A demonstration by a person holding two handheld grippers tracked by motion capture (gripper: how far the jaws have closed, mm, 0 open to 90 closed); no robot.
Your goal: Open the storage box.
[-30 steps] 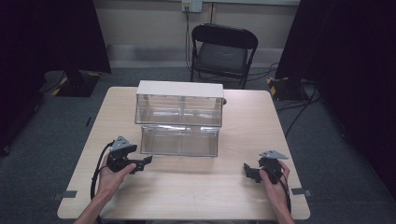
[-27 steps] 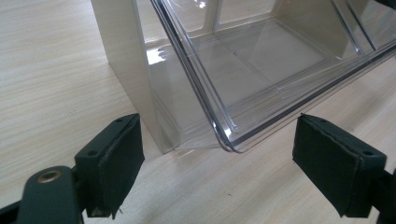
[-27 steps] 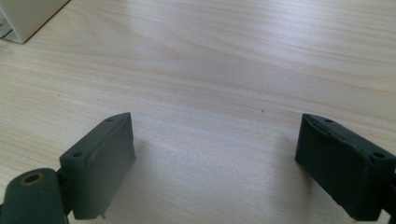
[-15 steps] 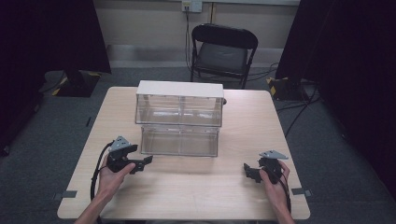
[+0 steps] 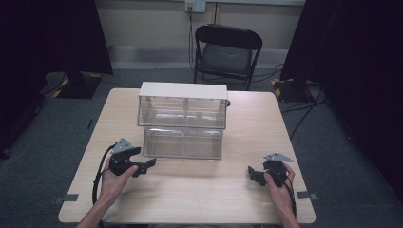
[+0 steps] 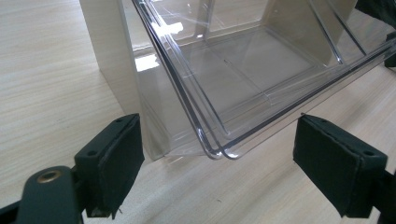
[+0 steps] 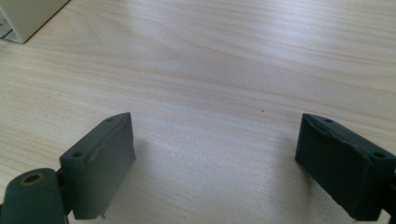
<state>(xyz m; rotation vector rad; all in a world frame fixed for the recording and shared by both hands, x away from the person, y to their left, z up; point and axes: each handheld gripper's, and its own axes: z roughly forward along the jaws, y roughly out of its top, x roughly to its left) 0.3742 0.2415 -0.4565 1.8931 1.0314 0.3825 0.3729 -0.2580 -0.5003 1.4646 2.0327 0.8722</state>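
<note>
I'm holding my left tongs [image 6: 219, 182] wide open and empty just before the corner of the pulled-out clear drawer [image 5: 183, 142] under the cabinet [image 5: 183, 104]; my right tongs [image 7: 215, 163] are resting open over bare table [image 5: 199, 199]. Closing now, I'm risking pinching only the slick corner and slipping

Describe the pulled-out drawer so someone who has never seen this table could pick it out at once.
Start at the wooden table and find the clear cabinet with a white top near its middle. The drawer is the see-through plastic tray sticking out of the cabinet's lower level toward the person. Unlike the upper drawers, which sit flush, it juts forward, near the left gripper.
</note>
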